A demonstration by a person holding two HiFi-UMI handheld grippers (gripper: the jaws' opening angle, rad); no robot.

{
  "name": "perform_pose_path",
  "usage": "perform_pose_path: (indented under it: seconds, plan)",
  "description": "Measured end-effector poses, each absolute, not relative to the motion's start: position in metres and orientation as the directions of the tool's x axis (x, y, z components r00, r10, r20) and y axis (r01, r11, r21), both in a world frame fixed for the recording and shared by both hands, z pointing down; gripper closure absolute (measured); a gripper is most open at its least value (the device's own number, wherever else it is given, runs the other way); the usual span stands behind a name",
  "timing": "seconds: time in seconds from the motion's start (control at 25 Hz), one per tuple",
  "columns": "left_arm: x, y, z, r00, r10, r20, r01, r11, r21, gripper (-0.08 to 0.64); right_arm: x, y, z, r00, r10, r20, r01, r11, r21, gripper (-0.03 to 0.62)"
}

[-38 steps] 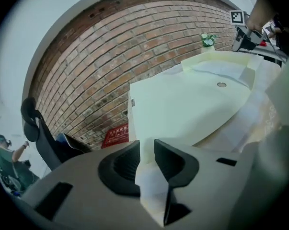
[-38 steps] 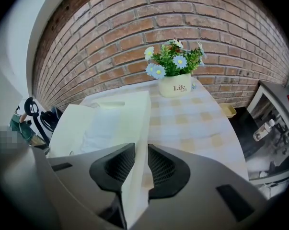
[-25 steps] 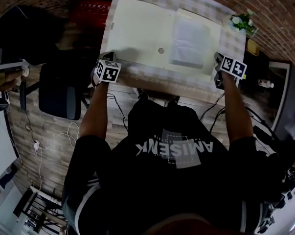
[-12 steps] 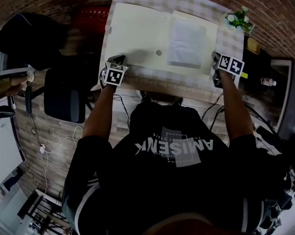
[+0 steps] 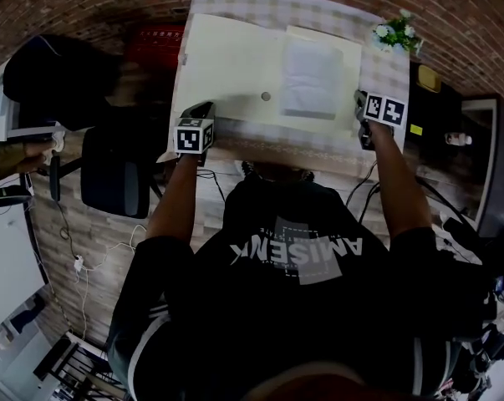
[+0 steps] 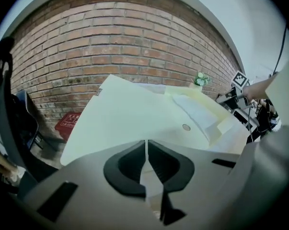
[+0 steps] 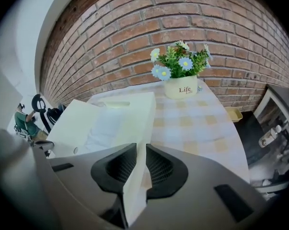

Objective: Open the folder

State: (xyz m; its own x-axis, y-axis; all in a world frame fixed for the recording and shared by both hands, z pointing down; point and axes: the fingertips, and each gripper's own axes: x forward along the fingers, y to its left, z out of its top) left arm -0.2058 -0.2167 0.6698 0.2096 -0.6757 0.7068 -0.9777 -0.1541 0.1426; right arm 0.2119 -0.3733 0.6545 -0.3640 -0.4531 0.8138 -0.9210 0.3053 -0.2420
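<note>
The cream folder [image 5: 235, 65] lies spread on the checked table [image 5: 391, 69]. The left gripper [image 6: 146, 152] is pinched tight on its cover's near edge, and the right gripper [image 7: 136, 159] is clamped on its right edge. To open it well, the cover should probably swing out flat to the left, with the right side held down and no crease in the thin sheet.

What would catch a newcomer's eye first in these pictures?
The big pale folder lies spread open on the checked table. The left tool pinches its near left edge, the right tool its right edge. A pot of daisies stands at the table's far right corner.
</note>
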Motion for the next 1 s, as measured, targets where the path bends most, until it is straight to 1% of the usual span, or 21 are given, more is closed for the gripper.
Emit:
perform_pose_path:
  seconds: [0.12,0.24,0.36,0.64,0.88,1.0]
  plan:
    - [-0.202,-0.218,0.651,0.221,-0.706,0.673,-0.975,-0.147,0.166,0.545,0.212,-0.372,0.649,-0.375,-0.445,0.813,-0.915,0.32,-0.247,0.502]
    - [-0.192,-0.224,0.631,0.242,-0.729,0.64,-0.97,-0.168,0.176,0.545,0.213,-0.375,0.631,-0.396,-0.482,0.782,-0.906,0.343,-0.247,0.508]
    - [-0.18,-0.233,0.606,0.256,-0.761,0.596,-0.964,-0.158,0.213,0.545,0.21,-0.377,0.611,-0.416,-0.518,0.747,-0.898,0.362,-0.249,0.509]
    - [-0.15,-0.263,0.54,0.267,-0.835,0.48,-0.958,-0.178,0.224,0.545,0.204,-0.377,0.552,-0.477,-0.586,0.655,-0.87,0.419,-0.259,0.514]
    - [-0.12,-0.278,0.487,0.291,-0.869,0.4,-0.954,-0.233,0.188,0.545,0.198,-0.373,0.497,-0.542,-0.632,0.554,-0.834,0.485,-0.263,0.515]
    - [-0.114,-0.284,0.463,0.288,-0.885,0.366,-0.95,-0.216,0.225,0.545,0.192,-0.368,0.47,-0.576,-0.636,0.513,-0.812,0.518,-0.27,0.522]
